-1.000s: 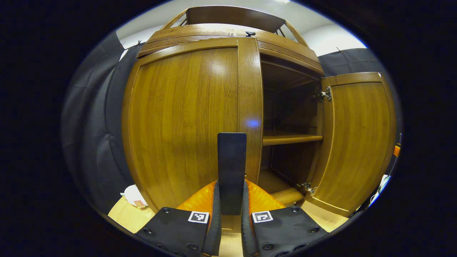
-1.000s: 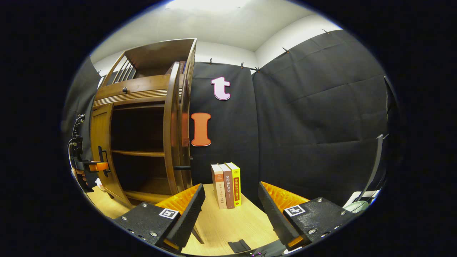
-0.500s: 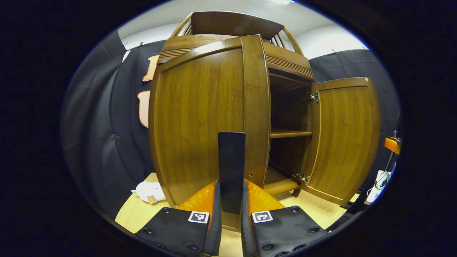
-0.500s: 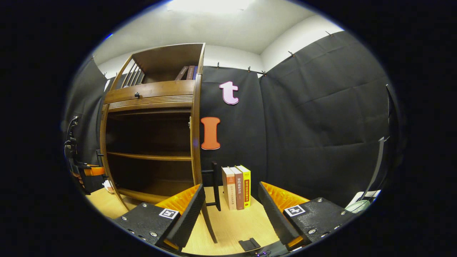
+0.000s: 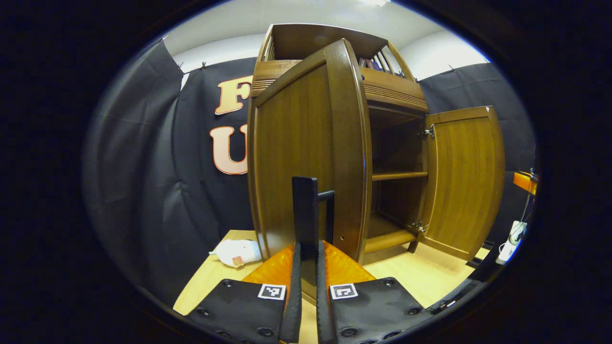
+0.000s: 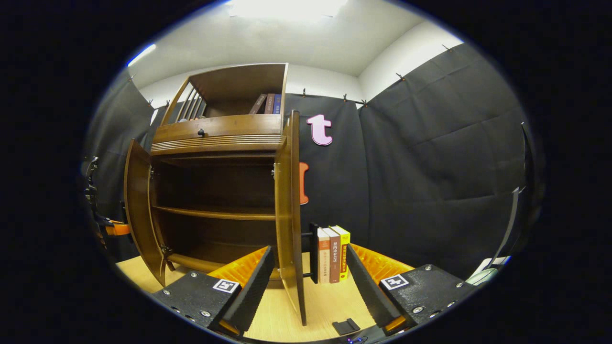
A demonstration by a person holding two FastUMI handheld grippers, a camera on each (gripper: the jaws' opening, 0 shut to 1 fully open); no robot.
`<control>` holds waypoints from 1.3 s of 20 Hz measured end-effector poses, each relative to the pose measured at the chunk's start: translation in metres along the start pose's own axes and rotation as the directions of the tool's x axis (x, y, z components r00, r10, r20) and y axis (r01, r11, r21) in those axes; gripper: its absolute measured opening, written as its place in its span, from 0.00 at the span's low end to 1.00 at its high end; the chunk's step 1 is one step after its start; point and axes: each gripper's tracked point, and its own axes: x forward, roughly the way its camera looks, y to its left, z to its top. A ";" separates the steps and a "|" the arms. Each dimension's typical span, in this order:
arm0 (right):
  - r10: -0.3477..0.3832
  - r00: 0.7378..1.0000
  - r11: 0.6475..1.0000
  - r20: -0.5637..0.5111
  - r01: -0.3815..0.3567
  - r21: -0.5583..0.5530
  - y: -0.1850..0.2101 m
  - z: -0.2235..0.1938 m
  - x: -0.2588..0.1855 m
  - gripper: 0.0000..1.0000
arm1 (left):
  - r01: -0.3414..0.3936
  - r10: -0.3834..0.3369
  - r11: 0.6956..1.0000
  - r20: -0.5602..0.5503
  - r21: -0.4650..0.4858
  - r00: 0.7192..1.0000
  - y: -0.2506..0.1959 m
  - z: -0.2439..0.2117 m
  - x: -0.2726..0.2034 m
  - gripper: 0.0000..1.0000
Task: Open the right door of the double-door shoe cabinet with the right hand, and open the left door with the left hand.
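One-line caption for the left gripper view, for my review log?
Left gripper, jaws shut on the black door handle, holds the shoe cabinet's left door partly open; right door stands wide open.

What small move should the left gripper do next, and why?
Probably keep swinging the left door a little wider, then release. The left gripper is shut on the handle, and this door stands about half open, while the right door is already wide open and the right gripper is open and free.
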 end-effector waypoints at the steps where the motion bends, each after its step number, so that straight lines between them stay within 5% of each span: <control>1: 0.009 1.000 1.000 0.000 -0.009 0.002 0.005 0.000 0.000 0.92 | -0.022 0.022 1.000 -0.004 -0.008 1.000 0.010 0.003 -0.007 0.17; 4: 0.033 0.999 0.999 -0.001 -0.033 -0.002 0.018 -0.002 0.002 0.92 | -0.043 0.044 0.999 0.009 -0.026 0.999 0.033 0.000 -0.018 0.10; 6: 0.043 0.999 0.999 -0.001 -0.044 -0.005 0.025 -0.002 0.002 0.98 | -0.048 0.049 0.998 0.007 -0.051 0.999 0.045 -0.001 -0.022 0.12; 11: 0.072 0.997 0.997 -0.004 -0.072 0.003 0.045 -0.001 0.002 0.86 | -0.052 0.052 0.996 0.000 -0.070 0.999 0.069 -0.007 -0.029 0.12; 18: 0.102 0.995 0.995 -0.020 -0.101 0.027 0.064 -0.008 0.012 0.98 | -0.105 0.105 0.990 -0.003 -0.090 0.994 0.111 -0.011 -0.035 0.12; 21: 0.104 0.994 0.994 -0.015 -0.104 0.031 0.070 -0.006 0.018 0.92 | -0.122 0.122 0.985 -0.003 -0.121 0.992 0.118 -0.012 -0.036 0.11; 25: 0.125 0.992 0.992 -0.013 -0.124 0.027 0.083 -0.005 0.024 0.98 | -0.126 0.126 0.985 -0.005 -0.117 0.992 0.122 -0.015 -0.037 0.09; 26: 0.129 0.992 0.991 -0.009 -0.128 0.026 0.086 -0.004 0.025 0.92 | -0.131 0.132 0.985 -0.006 -0.110 0.991 0.123 -0.015 -0.037 0.09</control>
